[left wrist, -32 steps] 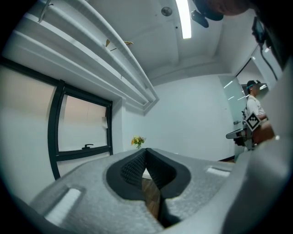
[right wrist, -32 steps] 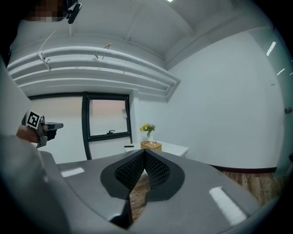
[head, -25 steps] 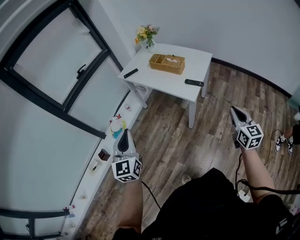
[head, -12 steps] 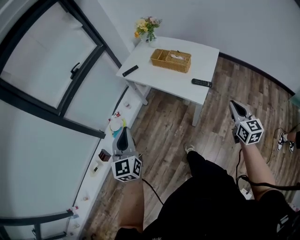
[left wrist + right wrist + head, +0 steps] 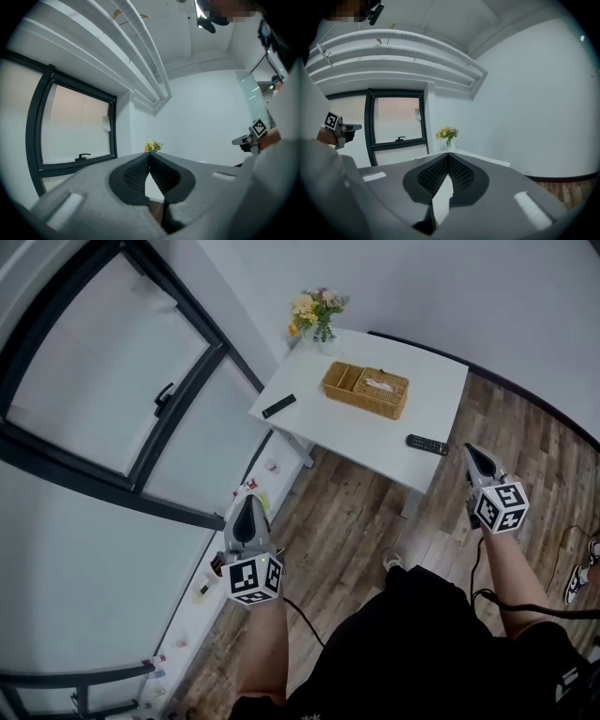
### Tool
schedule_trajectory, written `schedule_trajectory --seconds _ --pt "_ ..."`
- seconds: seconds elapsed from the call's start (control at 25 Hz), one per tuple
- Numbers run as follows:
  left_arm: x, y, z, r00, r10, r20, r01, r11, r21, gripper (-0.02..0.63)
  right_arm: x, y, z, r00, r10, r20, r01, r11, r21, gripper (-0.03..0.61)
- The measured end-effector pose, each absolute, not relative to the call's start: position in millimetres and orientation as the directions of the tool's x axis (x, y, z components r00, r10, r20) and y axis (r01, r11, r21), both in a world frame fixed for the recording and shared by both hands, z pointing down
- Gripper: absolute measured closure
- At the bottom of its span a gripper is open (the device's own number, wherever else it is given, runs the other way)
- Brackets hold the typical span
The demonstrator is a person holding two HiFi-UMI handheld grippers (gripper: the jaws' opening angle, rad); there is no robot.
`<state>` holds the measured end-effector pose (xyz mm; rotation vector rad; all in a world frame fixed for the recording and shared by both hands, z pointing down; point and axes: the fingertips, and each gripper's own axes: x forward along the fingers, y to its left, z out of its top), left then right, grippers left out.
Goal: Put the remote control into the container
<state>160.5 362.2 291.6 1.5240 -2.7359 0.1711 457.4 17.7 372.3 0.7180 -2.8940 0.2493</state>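
Note:
On a white table (image 5: 375, 432) lie two black remote controls: one (image 5: 427, 444) near the front right edge, the other (image 5: 279, 406) at the left edge. A wicker container (image 5: 367, 389) with compartments stands between them toward the back. My left gripper (image 5: 248, 512) is shut and empty, over the floor short of the table's left corner. My right gripper (image 5: 471, 455) is shut and empty too, its tip just right of the nearer remote. In the gripper views each pair of jaws meets at the tips, left gripper (image 5: 149, 154) and right gripper (image 5: 448, 154).
A vase of yellow flowers (image 5: 317, 311) stands at the table's back corner, flowers (image 5: 446, 134) also ahead in the right gripper view. A large dark-framed window (image 5: 122, 418) and a low sill with small items (image 5: 202, 592) run along the left. Wooden floor (image 5: 356, 521) lies before the table.
The table has come nearer in the head view as I walk toward it. Both grippers travel forward with me, still shut; the right one now reaches the table's front right edge.

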Motion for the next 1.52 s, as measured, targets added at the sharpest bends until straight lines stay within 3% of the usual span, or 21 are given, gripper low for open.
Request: schedule_trajectory --seconds 0.4,0.8,1.52 --pt "108.8 263.1 287.6 -0.535 -0.844 0.034 -0.843 0.53 -0.091 0.614 411.3 -89.1 385.0 -0.864 -0.475 0.166 -0.498 0.854 -0.151 0.577" --pt "62.1 173.3 309.1 -0.415 -0.905 0.09 -0.908 0.406 -0.1 0.614 386.4 -132.7 407.1 -0.811 -0.536 0.234 -0.576 0.8 -0.167 0.577" --pt "-35.3 -77.6 336.8 0.12 -0.986 0.114 -0.991 -0.127 -0.051 0.614 376.2 -190.0 410.4 -0.444 -0.852 0.276 -0.896 0.421 -0.143 0.577"
